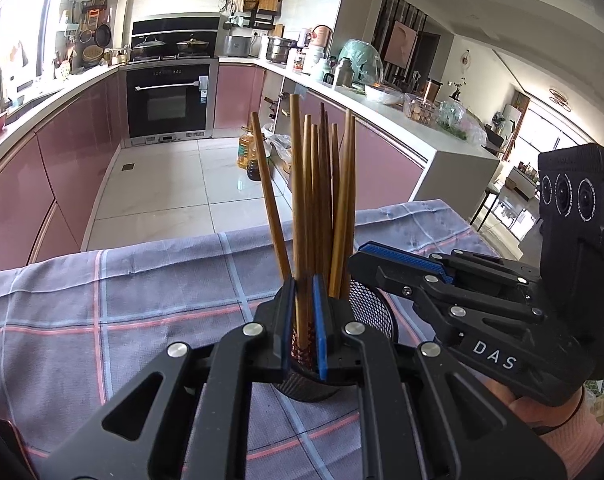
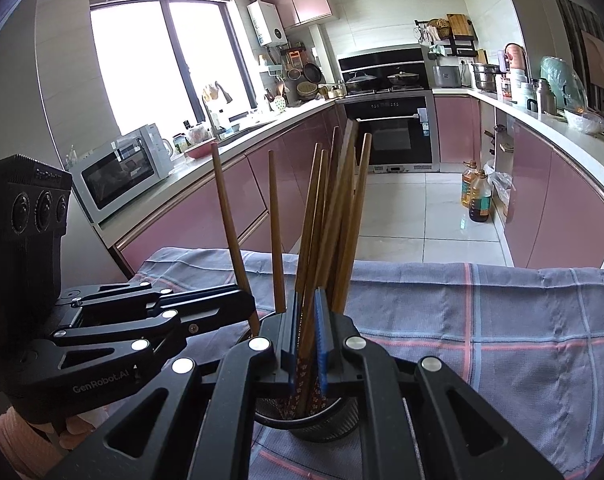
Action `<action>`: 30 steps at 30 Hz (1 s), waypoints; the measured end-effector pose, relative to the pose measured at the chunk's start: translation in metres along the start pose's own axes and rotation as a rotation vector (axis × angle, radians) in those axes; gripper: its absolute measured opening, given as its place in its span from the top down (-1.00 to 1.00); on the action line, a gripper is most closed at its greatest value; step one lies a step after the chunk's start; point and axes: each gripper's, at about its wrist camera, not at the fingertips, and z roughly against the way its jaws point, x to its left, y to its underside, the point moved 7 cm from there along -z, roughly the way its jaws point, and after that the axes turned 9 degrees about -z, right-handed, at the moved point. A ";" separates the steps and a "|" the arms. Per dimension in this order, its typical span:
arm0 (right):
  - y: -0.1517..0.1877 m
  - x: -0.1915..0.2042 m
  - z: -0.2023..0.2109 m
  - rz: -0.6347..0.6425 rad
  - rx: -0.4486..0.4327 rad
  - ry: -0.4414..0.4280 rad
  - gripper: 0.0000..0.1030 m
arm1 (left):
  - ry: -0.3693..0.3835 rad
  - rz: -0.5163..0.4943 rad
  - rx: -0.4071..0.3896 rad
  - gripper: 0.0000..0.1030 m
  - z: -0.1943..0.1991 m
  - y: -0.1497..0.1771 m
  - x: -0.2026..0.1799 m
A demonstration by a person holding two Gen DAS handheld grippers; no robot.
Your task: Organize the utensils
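Several brown wooden chopsticks (image 1: 321,184) stand upright in a black mesh holder (image 1: 371,312) on a table under a grey-blue checked cloth (image 1: 142,304). My left gripper (image 1: 302,286) is shut on one chopstick (image 1: 300,240) just above the holder's rim, its blue pads pressing both sides. From the right, my right gripper (image 1: 355,258) reaches into the same bundle. In the right wrist view my right gripper (image 2: 306,298) is shut on a chopstick (image 2: 307,240) with a patterned red lower end, over the holder (image 2: 333,420). My left gripper (image 2: 248,302) comes in from the left.
The cloth-covered table (image 2: 501,320) ends just beyond the holder, with tiled floor past it. Pink kitchen cabinets line both sides. Oil bottles (image 2: 475,194) stand on the floor by the right cabinets. A white microwave (image 2: 122,172) sits on the left counter.
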 end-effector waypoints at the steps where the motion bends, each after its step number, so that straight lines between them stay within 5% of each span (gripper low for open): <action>1: 0.001 0.000 0.000 -0.001 0.001 0.001 0.86 | 0.002 0.000 0.002 0.84 -0.001 0.002 0.000; 5: 0.005 0.000 0.001 0.002 0.005 -0.001 0.86 | 0.016 0.012 0.006 0.83 -0.001 0.009 0.000; 11: 0.009 0.000 0.014 0.010 -0.018 0.003 0.56 | 0.029 0.028 -0.009 0.65 0.003 0.024 0.004; 14: 0.013 0.001 0.024 0.021 -0.047 0.011 0.21 | -0.008 0.031 -0.059 0.32 0.017 0.030 0.007; 16: 0.018 0.003 0.033 0.039 -0.078 0.023 -0.24 | -0.038 0.037 -0.099 0.14 0.030 0.034 0.009; 23: 0.034 0.000 0.053 0.069 -0.151 0.096 -0.79 | -0.231 0.056 -0.223 -0.83 0.076 0.055 0.023; 30: 0.050 0.006 0.065 0.078 -0.211 0.130 -0.88 | -0.348 0.079 -0.307 -0.89 0.109 0.073 0.026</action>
